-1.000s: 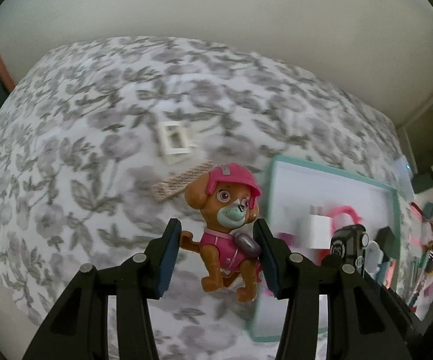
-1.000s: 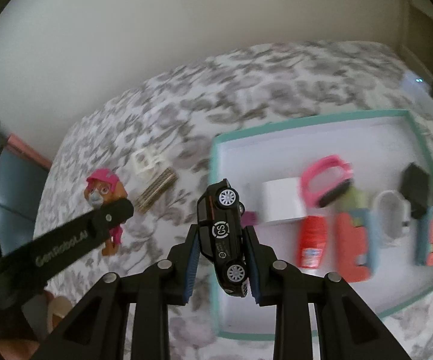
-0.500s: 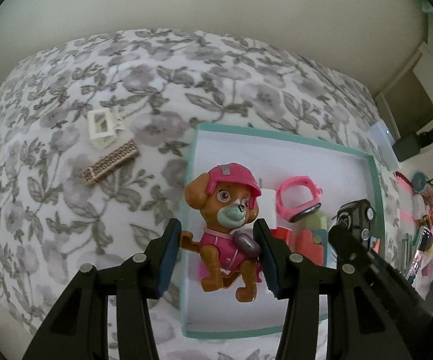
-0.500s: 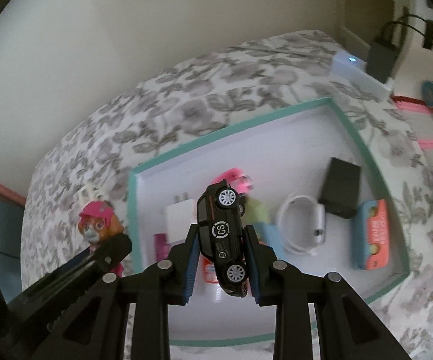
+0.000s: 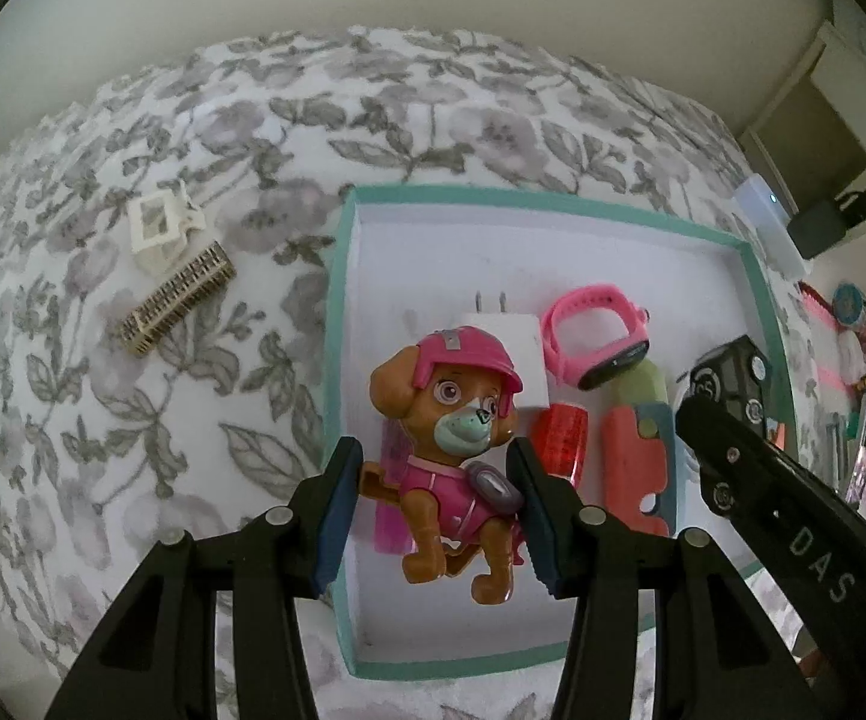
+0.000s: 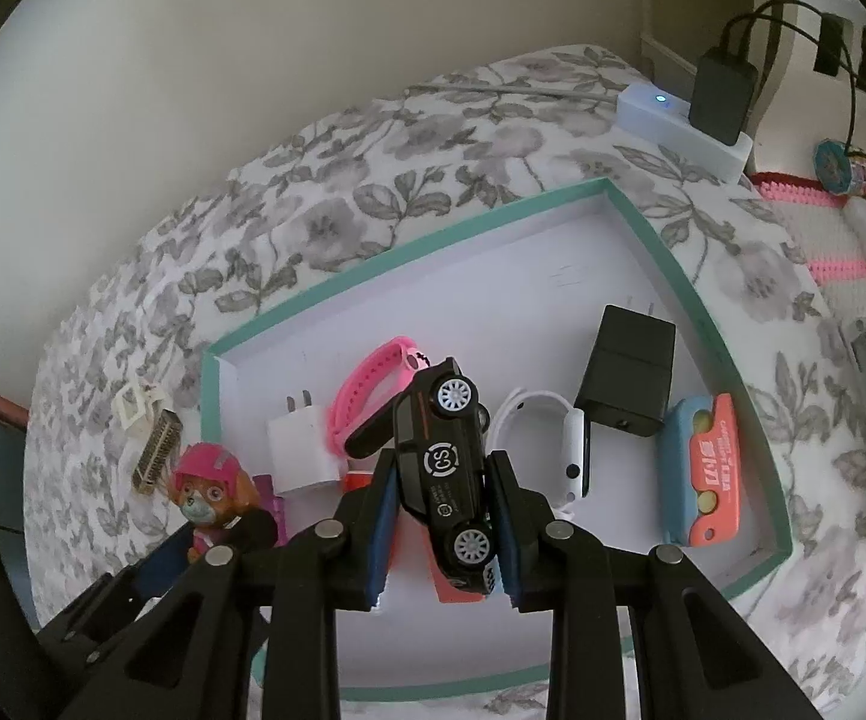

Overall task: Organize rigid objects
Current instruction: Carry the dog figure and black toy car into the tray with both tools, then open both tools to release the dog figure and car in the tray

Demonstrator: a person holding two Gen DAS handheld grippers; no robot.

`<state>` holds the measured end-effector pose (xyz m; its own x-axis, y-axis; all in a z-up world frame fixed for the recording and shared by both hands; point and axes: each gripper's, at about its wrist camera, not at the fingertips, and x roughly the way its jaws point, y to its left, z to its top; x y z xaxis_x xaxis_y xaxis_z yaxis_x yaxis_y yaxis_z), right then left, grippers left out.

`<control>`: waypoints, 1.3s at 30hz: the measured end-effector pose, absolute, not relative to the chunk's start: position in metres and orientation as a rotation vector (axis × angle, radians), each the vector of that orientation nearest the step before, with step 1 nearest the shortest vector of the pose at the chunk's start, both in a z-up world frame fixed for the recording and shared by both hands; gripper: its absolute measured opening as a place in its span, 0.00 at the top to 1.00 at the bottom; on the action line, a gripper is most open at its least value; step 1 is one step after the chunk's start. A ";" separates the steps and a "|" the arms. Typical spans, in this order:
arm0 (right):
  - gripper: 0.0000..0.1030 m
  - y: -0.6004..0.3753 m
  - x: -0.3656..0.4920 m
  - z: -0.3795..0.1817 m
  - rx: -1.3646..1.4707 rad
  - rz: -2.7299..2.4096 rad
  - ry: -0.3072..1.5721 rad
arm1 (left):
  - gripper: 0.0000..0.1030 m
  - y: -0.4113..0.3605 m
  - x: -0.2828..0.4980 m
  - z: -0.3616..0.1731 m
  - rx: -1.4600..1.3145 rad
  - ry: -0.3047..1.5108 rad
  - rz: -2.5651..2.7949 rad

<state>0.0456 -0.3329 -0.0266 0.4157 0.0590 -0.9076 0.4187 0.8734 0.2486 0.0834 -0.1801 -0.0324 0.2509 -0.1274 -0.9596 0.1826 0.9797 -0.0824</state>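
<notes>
Tray [image 5: 336, 324] already part-filled; my left gripper [image 5: 433, 516] clamps the dog figure [image 5: 451, 456], right gripper [image 6: 442, 525] clamps the toy car [image 6: 442, 468], both over it. Left to place: these two, plus white clip [image 5: 159, 231] and comb-like strip [image 5: 177, 300] lying far left on the cloth

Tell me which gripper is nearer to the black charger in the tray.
Right. The right gripper, holding the toy car, is beside the black charger. The left gripper, holding the dog figure, is at the tray's opposite end.

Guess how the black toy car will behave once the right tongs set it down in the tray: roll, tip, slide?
The black toy car looks rigid, probably light. It has four free-looking wheels, so it may roll on the smooth tray floor if set upright. The right tongs hold it nose-up by its sides; released that way, it would likely topple.
</notes>
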 end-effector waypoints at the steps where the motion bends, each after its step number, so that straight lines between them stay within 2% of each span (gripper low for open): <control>1: 0.70 -0.333 0.046 -0.028 0.482 -0.239 1.136 | 0.50 -0.180 0.083 -0.035 0.052 1.307 -0.210; 18: 0.69 -0.328 0.049 -0.045 0.470 -0.245 1.198 | 0.50 -0.175 0.083 -0.053 0.060 1.369 -0.197; 24: 0.66 -0.330 0.049 -0.048 0.468 -0.264 1.222 | 0.45 -0.180 0.086 -0.047 0.072 1.347 -0.203; 28: 0.57 -0.332 0.048 -0.037 0.461 -0.279 1.188 | 0.44 -0.181 0.085 -0.038 0.070 1.316 -0.210; 39: 0.57 -0.331 0.044 -0.005 0.418 -0.306 1.080 | 0.44 -0.169 0.085 -0.010 0.028 1.216 -0.181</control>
